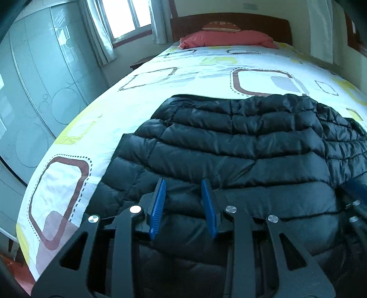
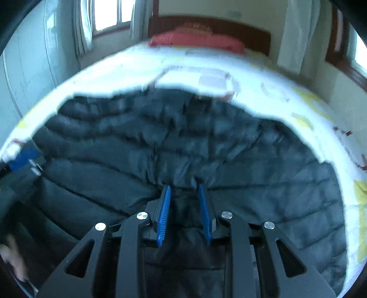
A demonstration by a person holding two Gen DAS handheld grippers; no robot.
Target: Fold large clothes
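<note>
From the left wrist view I read one black quilted jacket (image 1: 240,142) lying flat on the bed (image 1: 142,96), its bulk toward the foot edge and the right half of the patterned sheet, with bare sheet running along the bed's left edge and up to the head end. My left gripper (image 1: 183,183) sits low over the jacket's near portion with its two blue pads (image 1: 158,206) set narrowly apart; jacket fabric fills the gap between them, but I cannot tell from this view whether the pads press on it. The same view is sharp enough to count two pillows at the headboard (image 1: 229,25): one red pillow (image 1: 227,39) and one smaller patterned cushion (image 1: 221,25) on top of it (the right wrist view blurs these into one reddish band). It also shows the glass-fronted wardrobe (image 1: 39,91) beside the bed's left edge and one window (image 1: 123,18) with curtains. The right wrist view, smeared by motion, shows what the left does not: the jacket's right side reaching near the bed's right edge, and a bunch of fabric gathered at the tips of my right gripper (image 2: 184,186), whose narrow jaws are clamped on that pinched fold. At its left edge the other gripper's blue pad is visible, and a person's hand (image 2: 13,261) shows in the lower left corner.
</note>
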